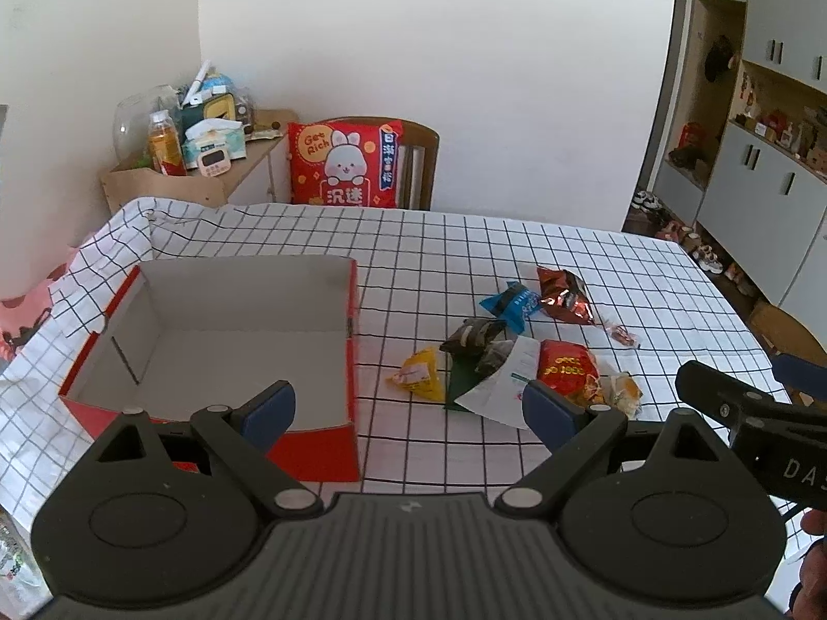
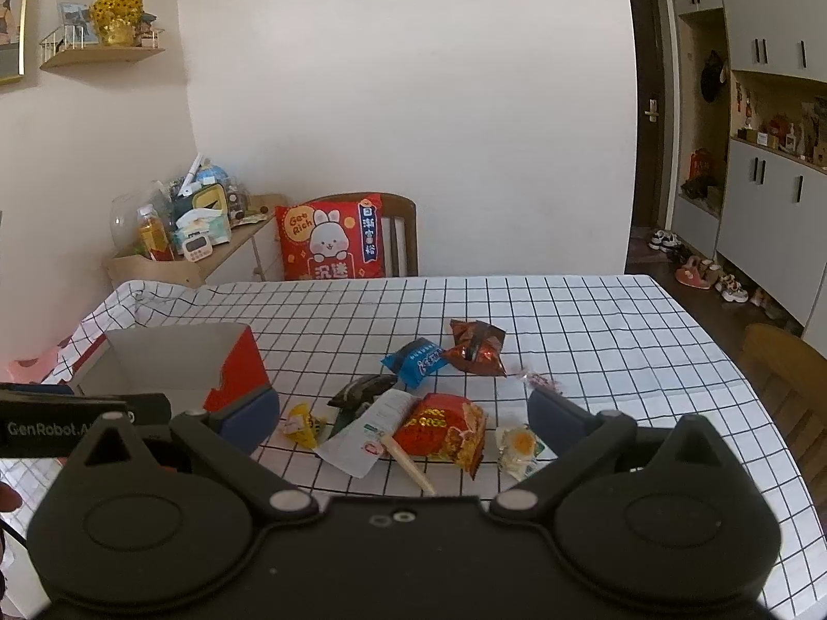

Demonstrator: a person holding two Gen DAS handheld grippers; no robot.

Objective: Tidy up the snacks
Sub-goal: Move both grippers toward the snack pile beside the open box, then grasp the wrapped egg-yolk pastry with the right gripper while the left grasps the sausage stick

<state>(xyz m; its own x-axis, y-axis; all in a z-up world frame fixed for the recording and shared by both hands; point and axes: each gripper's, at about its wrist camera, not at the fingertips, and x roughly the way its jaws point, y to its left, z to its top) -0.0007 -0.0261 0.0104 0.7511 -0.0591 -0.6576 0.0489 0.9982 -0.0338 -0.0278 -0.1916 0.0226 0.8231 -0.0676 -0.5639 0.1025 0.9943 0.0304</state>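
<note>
An open red cardboard box [image 1: 351, 310] with a bare white inside lies on the checked tablecloth at the left; it also shows in the right wrist view [image 2: 243, 367]. Right of it lies a heap of snack packets: a yellow one [image 1: 418, 374], dark ones [image 1: 473, 336], a blue one [image 1: 511, 305], a brown-red one [image 1: 563, 297], a red one [image 1: 566, 367] and a white-green one [image 1: 506, 382]. My left gripper [image 1: 408, 411] is open and empty above the box's near right corner. My right gripper [image 2: 403, 421] is open and empty, above the near side of the red packet [image 2: 444, 426].
A wooden chair with a red rabbit cushion [image 1: 343, 163] stands behind the table. A cluttered wooden side shelf [image 1: 175, 175] is at the back left. Cabinets and shoes [image 2: 708, 274] line the right wall. Another chair [image 2: 785, 367] is at the table's right.
</note>
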